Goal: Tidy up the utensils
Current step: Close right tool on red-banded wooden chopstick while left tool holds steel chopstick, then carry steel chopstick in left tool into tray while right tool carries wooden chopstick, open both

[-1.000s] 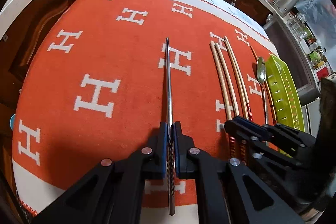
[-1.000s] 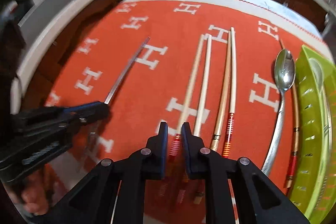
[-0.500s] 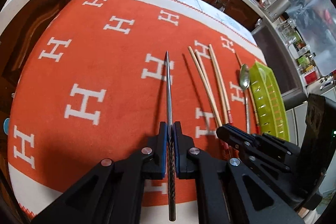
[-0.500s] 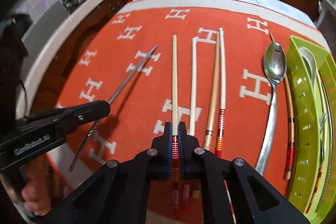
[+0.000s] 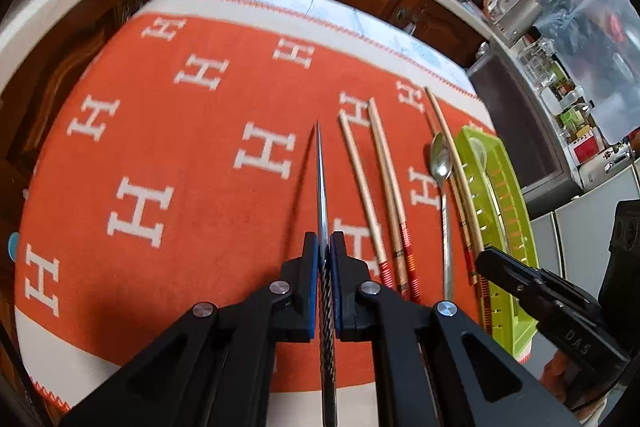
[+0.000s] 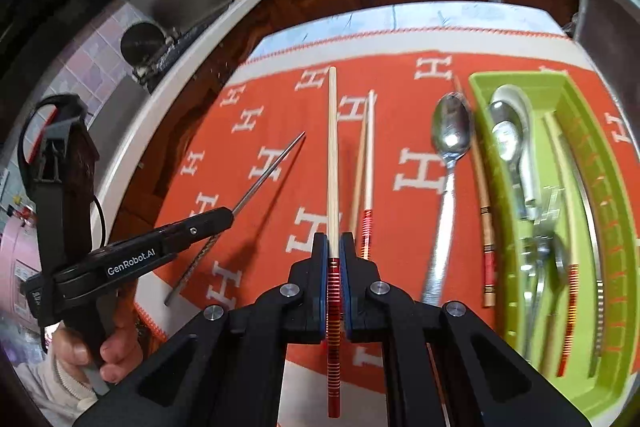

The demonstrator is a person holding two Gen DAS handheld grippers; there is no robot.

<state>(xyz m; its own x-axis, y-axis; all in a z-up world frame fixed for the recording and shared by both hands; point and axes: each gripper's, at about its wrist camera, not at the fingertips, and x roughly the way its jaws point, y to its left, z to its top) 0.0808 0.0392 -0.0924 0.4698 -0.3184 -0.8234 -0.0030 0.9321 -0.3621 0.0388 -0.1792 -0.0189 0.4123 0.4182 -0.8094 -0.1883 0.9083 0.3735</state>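
Note:
My left gripper [image 5: 324, 255] is shut on a thin metal chopstick [image 5: 320, 171], which it holds above the orange cloth [image 5: 180, 155]. In the right wrist view the left gripper [image 6: 228, 217] hangs at the left with the metal chopstick [image 6: 272, 167] sticking out. My right gripper [image 6: 333, 255] is shut on a pale wooden chopstick [image 6: 332, 147] with a red-striped end, lifted off the cloth. In the left wrist view the right gripper [image 5: 482, 259] is beside the green tray [image 5: 516, 211]. Other wooden chopsticks [image 5: 362, 203] and a metal spoon [image 5: 440, 163] lie on the cloth.
The green tray [image 6: 520, 79] at the right holds spoons and several chopsticks. A brown chopstick [image 6: 484, 211] lies between the spoon [image 6: 450, 135] and the tray. Wooden cabinets and a cluttered counter ring the table. A hand [image 6: 116, 347] grips the left tool.
The right gripper closed on a wooden chopstick, lifted it and carried it right, toward the tray. The left gripper rose a little, still holding the metal chopstick.

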